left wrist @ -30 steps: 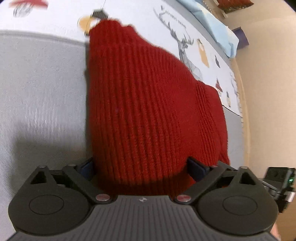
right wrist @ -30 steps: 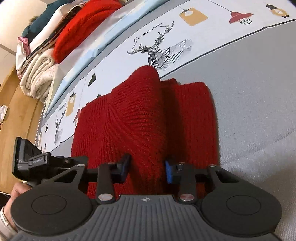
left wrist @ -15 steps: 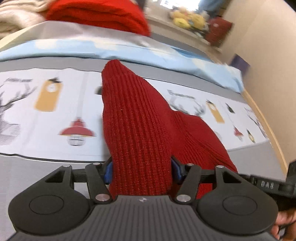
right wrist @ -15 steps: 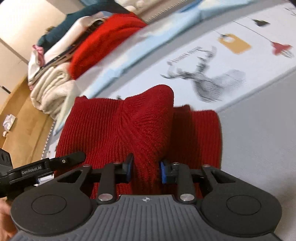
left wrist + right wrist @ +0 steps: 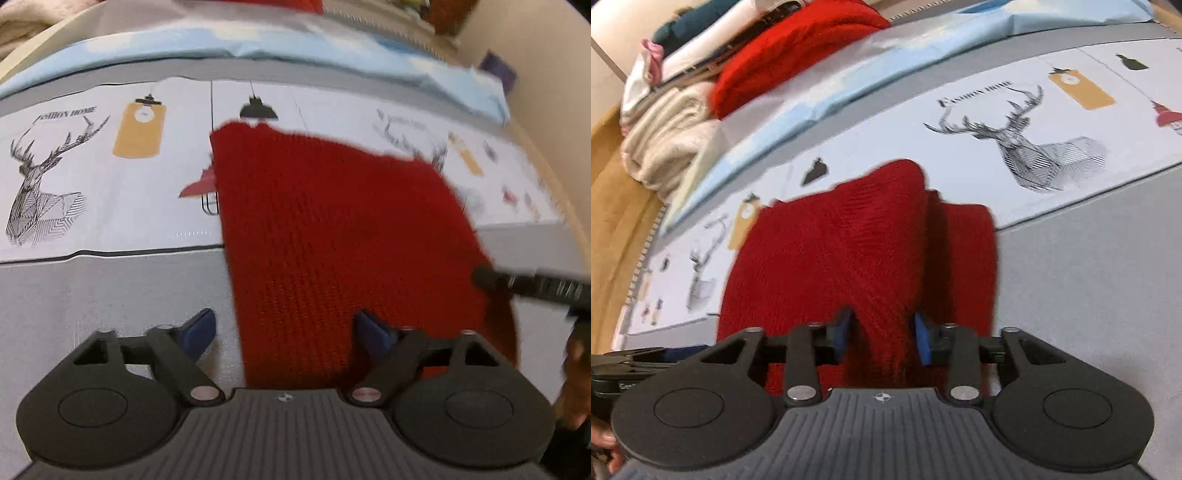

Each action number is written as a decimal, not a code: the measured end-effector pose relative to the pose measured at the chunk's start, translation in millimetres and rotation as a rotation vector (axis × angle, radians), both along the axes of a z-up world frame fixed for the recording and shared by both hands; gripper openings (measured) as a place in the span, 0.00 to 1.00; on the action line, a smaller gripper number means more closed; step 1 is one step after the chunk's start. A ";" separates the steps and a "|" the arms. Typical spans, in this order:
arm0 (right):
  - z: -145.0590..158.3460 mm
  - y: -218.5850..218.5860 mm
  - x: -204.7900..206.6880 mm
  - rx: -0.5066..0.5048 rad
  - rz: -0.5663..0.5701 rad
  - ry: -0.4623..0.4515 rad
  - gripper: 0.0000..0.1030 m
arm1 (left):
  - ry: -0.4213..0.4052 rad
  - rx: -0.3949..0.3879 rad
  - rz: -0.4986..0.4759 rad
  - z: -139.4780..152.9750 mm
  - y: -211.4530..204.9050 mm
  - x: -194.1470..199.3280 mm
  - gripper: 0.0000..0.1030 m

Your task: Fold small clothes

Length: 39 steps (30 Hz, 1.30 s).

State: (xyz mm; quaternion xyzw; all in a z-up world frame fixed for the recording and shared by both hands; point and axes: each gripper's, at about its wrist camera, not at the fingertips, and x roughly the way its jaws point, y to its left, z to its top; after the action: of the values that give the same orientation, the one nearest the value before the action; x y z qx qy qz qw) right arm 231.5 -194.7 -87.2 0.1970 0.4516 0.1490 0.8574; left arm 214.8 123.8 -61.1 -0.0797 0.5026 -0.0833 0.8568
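Left claw [image 5: 282,330]: jaws opening, blue pads [image 5: 197,330] set wide. Left pad stands over the grey bedsheet [image 5: 110,288], clear of the cloth; right pad sits above the red knit garment [image 5: 332,236] with no squeeze visible. Released, nothing gripped.

Right claw [image 5: 882,334]: jaws opening, yet a raised ridge of the red knit garment [image 5: 849,258] still sits between the blue pads [image 5: 925,343] and both pads touch it. Grasping the garment's fold for now.

Garment: lies on the bed, spread mostly flat in the left wrist view, its far edge reaching onto the white printed band [image 5: 110,184] of the sheet with deer and lantern drawings. In the right wrist view the middle is pulled up into a hump, a lower folded layer showing to the right of it.

Beyond: a pale blue cloth [image 5: 849,85] runs along the far side of the sheet. Past that, a stack of folded clothes [image 5: 701,96], bright red on top, cream and white beneath. Wooden floor [image 5: 613,206] at far left. The other claw's black arm [image 5: 532,284] pokes in at right of the left wrist view, fingers of a hand [image 5: 576,380] below it. Frames are motion-blurred.
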 end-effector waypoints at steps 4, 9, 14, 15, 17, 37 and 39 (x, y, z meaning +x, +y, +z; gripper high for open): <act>7.7 -3.0 -16.8 -0.006 -0.003 0.001 0.42 | -0.038 -0.059 -0.056 12.3 -3.1 -19.0 0.77; -8.9 0.2 -25.7 -0.166 0.050 0.114 0.62 | 0.099 0.190 -0.097 -27.9 -27.3 -27.5 0.91; 10.2 -3.6 -49.8 -0.249 0.045 0.052 0.63 | -0.120 0.241 -0.079 20.6 -37.4 -61.6 0.92; 20.3 -0.8 -58.6 -0.292 0.052 0.000 0.63 | -0.169 0.242 -0.076 32.9 -38.0 -70.7 0.96; 41.2 3.4 -77.5 -0.348 0.056 -0.111 0.63 | -0.262 0.248 -0.051 58.2 -42.5 -85.1 0.99; 76.8 -7.6 -250.1 -0.317 -0.082 -0.467 0.99 | -0.432 0.195 0.127 56.9 -99.8 -250.9 0.99; 73.8 1.4 -246.7 -0.375 -0.069 -0.489 0.99 | -0.462 0.217 0.132 54.5 -99.5 -242.8 0.99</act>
State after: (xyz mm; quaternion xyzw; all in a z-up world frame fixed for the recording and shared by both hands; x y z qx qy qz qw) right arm -15.2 -193.3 -13.5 0.0087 0.2448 0.0768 0.9665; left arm -28.0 24.3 -6.6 0.0013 0.2936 0.0113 0.9559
